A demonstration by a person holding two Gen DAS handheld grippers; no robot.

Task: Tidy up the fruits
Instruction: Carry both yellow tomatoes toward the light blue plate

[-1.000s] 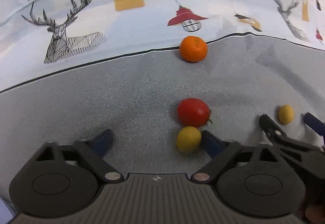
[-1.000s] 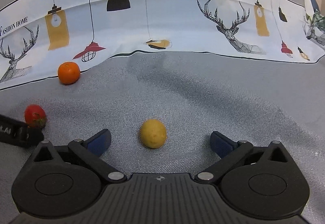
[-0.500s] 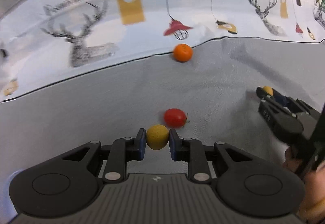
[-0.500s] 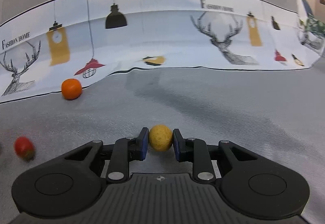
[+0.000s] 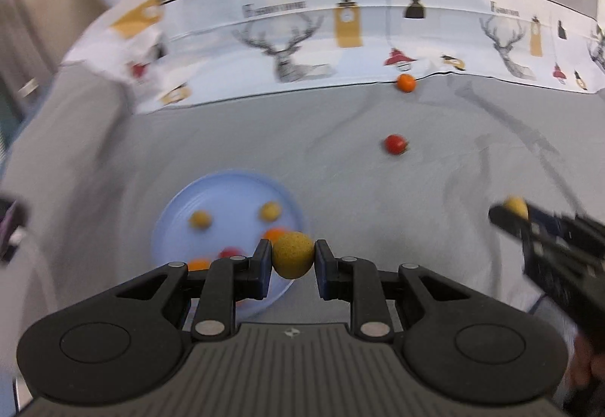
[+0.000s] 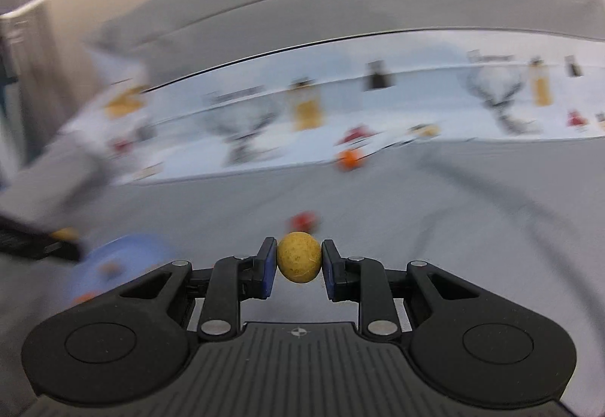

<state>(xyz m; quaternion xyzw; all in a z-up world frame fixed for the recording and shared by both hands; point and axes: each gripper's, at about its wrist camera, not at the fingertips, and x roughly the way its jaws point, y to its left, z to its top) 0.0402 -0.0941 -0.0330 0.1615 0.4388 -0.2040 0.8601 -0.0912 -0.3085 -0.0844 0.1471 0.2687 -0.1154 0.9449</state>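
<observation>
Left gripper [image 5: 293,255] clenched on a yellow fruit [image 5: 293,254] at lower centre, above blue plate [image 5: 227,186] rim, right gripper [image 6: 298,263] grasping another yellow fruit [image 6: 298,262], grey cloth [image 5: 378,190] beneath.

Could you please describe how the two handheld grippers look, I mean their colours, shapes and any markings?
The left gripper and the right gripper look the same: black plastic, with two round discs at the base, a ribbed grey plate between them bearing a small emblem, silver pivot pins on jointed linkage arms, and flat blue pads on the fingers. No cables are visible.
</observation>
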